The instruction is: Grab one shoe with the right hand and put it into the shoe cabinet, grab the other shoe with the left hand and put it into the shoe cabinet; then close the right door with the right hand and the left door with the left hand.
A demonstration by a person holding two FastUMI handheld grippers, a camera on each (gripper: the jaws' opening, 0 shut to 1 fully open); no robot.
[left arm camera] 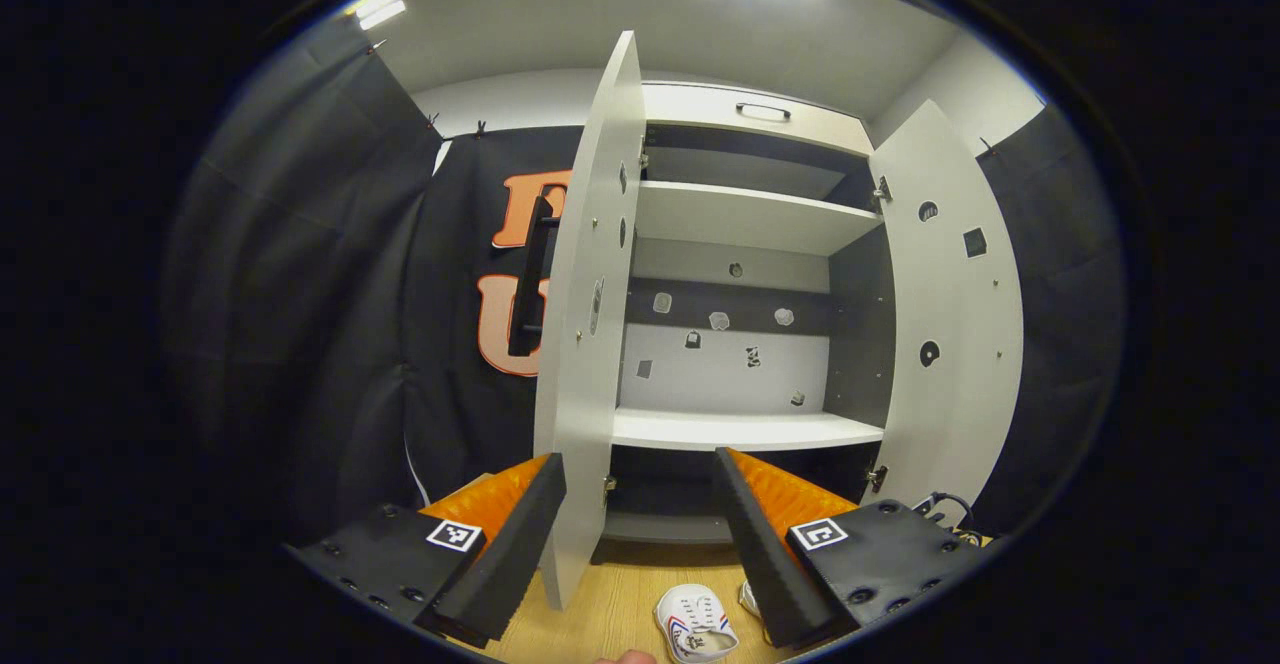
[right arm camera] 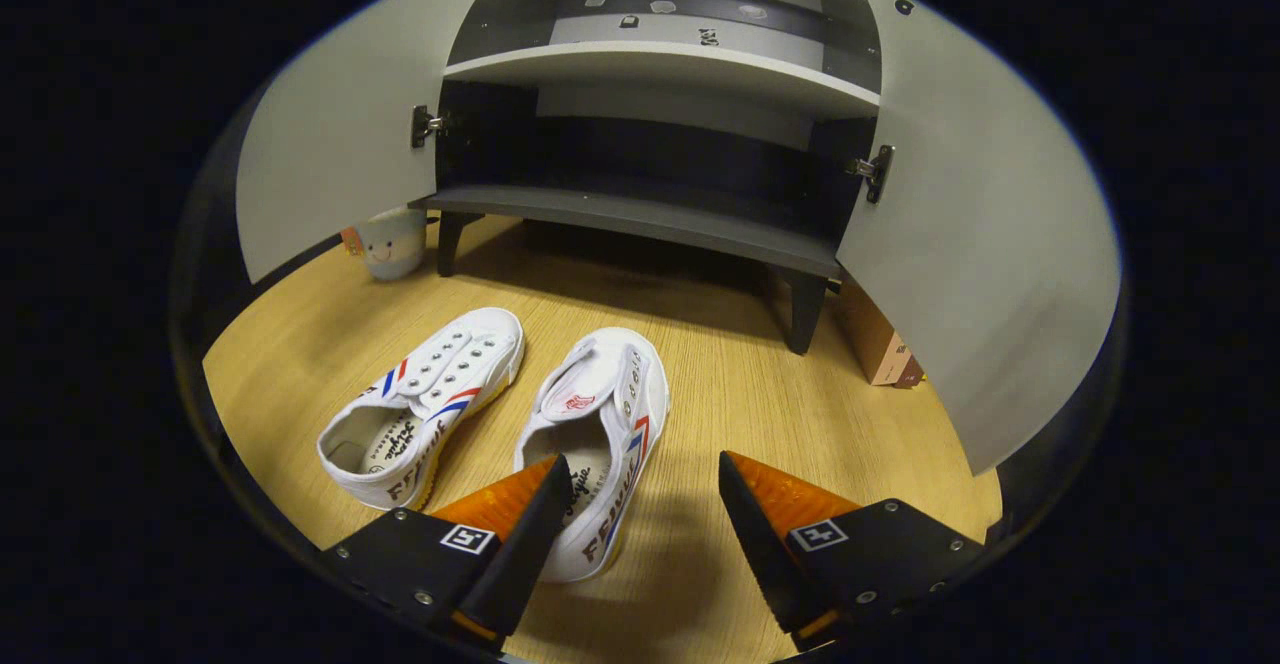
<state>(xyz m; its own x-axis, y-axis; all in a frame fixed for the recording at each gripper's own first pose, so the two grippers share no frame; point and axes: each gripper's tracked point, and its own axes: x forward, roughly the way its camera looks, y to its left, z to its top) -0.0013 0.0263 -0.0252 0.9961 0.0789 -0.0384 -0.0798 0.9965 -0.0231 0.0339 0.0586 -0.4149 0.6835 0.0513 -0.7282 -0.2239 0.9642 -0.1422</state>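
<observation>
Two white canvas shoes with red and blue stripes lie side by side on the wooden floor, toes toward the shoe cabinet (right arm camera: pixel 640 214): the left shoe (right arm camera: pixel 425 404) and the right shoe (right arm camera: pixel 600 434). My right gripper (right arm camera: pixel 635 484) hovers open low over the heel end of the right shoe, its left finger above the shoe's opening. In the left gripper view my left gripper (left arm camera: pixel 640 489) is open and held high, facing the cabinet's shelves (left arm camera: pixel 745 429). Both doors stand open: left door (left arm camera: pixel 590 314), right door (left arm camera: pixel 955 314). A shoe (left arm camera: pixel 695 624) shows below it.
A small pale cup with a face (right arm camera: pixel 388 242) sits on the floor under the open left door. A brown box (right arm camera: pixel 878 339) stands beside the cabinet's right leg. Black cloth walls surround the booth. A fingertip (left arm camera: pixel 625 657) shows at the bottom edge.
</observation>
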